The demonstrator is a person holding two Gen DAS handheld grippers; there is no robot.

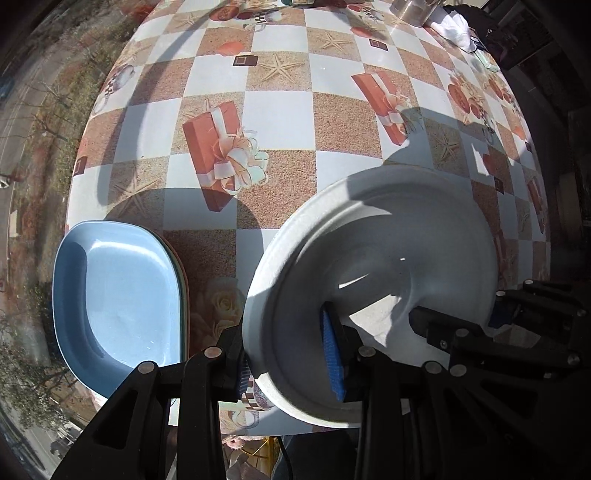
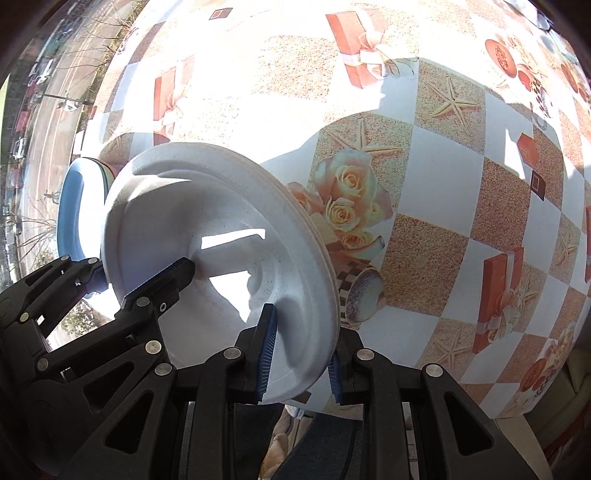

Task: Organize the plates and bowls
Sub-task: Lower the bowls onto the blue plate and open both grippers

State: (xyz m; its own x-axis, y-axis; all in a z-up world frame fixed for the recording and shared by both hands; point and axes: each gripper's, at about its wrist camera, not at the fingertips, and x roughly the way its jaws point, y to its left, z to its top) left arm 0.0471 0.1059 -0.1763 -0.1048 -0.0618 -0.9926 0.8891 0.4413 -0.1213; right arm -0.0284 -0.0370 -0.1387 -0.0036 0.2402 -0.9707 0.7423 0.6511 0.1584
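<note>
A white speckled plate [image 1: 369,258] is held over the near edge of the patterned table [image 1: 280,92]. My left gripper [image 1: 291,365] is shut on its left rim, one blue pad inside and one outside. My right gripper [image 2: 301,354] is shut on the plate's [image 2: 221,229] right rim and also shows at the right of the left wrist view [image 1: 480,332]. A blue rounded plate [image 1: 122,295] tops a small stack at the table's left edge, left of the white plate; it shows in the right wrist view too [image 2: 74,210].
A metal pot [image 1: 410,11] and white cloth [image 1: 454,26] stand at the far right of the table. A dark container [image 1: 299,3] is at the far edge. A street with cars lies beyond the table's left edge.
</note>
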